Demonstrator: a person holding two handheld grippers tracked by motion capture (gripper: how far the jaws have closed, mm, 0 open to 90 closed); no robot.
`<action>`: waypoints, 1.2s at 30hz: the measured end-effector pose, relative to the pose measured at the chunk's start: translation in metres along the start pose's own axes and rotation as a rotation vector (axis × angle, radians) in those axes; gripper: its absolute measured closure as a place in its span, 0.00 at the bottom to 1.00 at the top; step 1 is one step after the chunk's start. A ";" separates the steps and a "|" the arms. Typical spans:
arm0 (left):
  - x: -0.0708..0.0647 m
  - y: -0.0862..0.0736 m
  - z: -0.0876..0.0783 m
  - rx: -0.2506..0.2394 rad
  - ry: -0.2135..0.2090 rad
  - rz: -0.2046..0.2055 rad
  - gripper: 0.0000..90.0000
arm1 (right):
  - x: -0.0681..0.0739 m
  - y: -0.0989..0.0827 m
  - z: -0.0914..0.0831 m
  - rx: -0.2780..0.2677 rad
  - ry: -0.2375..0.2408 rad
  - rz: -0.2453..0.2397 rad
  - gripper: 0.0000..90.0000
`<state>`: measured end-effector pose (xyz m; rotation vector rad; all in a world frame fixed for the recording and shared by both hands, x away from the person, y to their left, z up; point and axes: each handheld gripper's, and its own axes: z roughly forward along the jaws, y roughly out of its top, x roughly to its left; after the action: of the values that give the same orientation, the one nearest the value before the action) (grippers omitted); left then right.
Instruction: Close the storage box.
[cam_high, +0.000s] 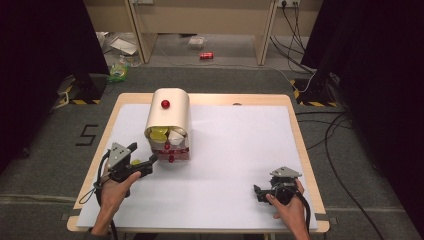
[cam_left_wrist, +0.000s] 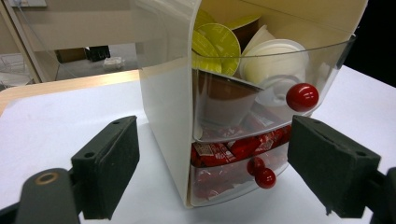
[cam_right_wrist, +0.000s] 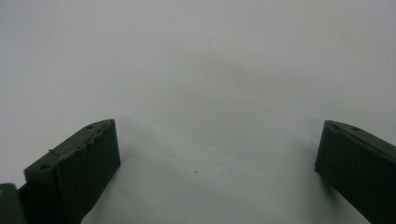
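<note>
Drawer unit (cam_left_wrist: 173, 140) top cut off by the frame; sachet (cam_left_wrist: 212, 154) print too blurred to read

Cream drawer box (cam_high: 170, 117), red knobs (cam_left_wrist: 302, 97), yellow-lidded pods (cam_left_wrist: 218, 44), red sachets (cam_left_wrist: 224, 150), white table sheet (cam_high: 235, 150), black grippers (cam_high: 150, 161)

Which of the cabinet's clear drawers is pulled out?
The top drawer, holding yellow-lidded and white cups. Its front sticks out past the cream cabinet, while the lower drawer with red packets sits almost flush.
</note>
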<state>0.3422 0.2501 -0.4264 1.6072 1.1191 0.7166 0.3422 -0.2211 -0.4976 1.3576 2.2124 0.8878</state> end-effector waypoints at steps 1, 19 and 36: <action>0.000 -0.001 0.000 0.001 -0.001 -0.001 0.18 | 0.000 0.000 0.000 0.000 0.000 -0.001 0.00; -0.003 -0.006 -0.008 0.008 -0.009 0.006 0.18 | 0.000 0.000 0.000 0.000 0.000 -0.001 0.00; -0.002 -0.018 -0.018 0.021 -0.001 0.018 0.18 | 0.000 0.000 0.000 0.000 -0.001 -0.001 0.00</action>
<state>0.3206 0.2565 -0.4379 1.6374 1.1159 0.7177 0.3423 -0.2212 -0.4976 1.3563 2.2128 0.8863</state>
